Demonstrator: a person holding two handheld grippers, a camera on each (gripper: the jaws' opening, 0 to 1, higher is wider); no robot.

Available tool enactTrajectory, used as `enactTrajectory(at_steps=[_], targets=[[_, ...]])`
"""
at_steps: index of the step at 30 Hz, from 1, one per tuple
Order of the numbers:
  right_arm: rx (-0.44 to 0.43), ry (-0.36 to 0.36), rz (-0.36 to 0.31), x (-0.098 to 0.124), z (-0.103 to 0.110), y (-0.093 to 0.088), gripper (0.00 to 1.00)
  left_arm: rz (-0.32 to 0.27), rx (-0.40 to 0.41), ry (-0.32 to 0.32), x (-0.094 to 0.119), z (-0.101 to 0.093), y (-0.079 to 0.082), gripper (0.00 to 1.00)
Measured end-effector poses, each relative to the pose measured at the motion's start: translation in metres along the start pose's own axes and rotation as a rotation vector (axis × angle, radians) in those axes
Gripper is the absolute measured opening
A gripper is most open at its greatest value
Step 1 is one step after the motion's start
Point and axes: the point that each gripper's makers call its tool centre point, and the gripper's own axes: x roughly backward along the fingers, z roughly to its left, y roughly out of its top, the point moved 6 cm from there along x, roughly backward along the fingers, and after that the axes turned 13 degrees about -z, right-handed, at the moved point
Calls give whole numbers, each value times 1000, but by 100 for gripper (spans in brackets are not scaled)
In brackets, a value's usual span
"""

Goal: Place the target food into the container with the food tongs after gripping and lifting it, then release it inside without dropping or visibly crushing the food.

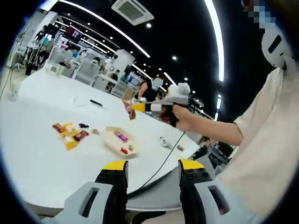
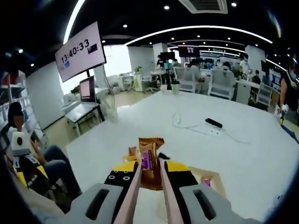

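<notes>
My right gripper point(image 2: 150, 171) is shut on pink food tongs point(image 2: 134, 191). The tongs pinch a brown snack packet point(image 2: 150, 161) with a purple label, held upright above the white table point(image 2: 243, 154). A corner of the pale container point(image 2: 211, 177) shows just right of the jaws. In the left gripper view a hand holds the right gripper point(image 1: 138, 107) in the air, with the brown packet point(image 1: 131, 113) at its tip, up and to the right of the container point(image 1: 117, 141), which holds a few wrapped snacks. My left gripper point(image 1: 153, 167) is open over the table's near edge, with nothing in it.
Several loose snack packets point(image 1: 70, 134) lie left of the container. A black cable point(image 1: 161, 163) runs off the table edge past a small white object point(image 1: 164, 141). A black power strip point(image 2: 213, 122) and white cord lie farther out. A seated person point(image 2: 23, 158) is at the left.
</notes>
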Motion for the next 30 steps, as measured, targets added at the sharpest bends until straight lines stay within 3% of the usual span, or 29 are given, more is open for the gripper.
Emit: enactTrajectory(at_steps=[17, 30], targets=[[-27, -29, -73, 13, -16, 23, 21, 22, -19, -26, -8, -7, 1, 42], [-55, -74, -105, 26, -37, 26, 21, 33, -22, -36, -13, -15, -2, 42]])
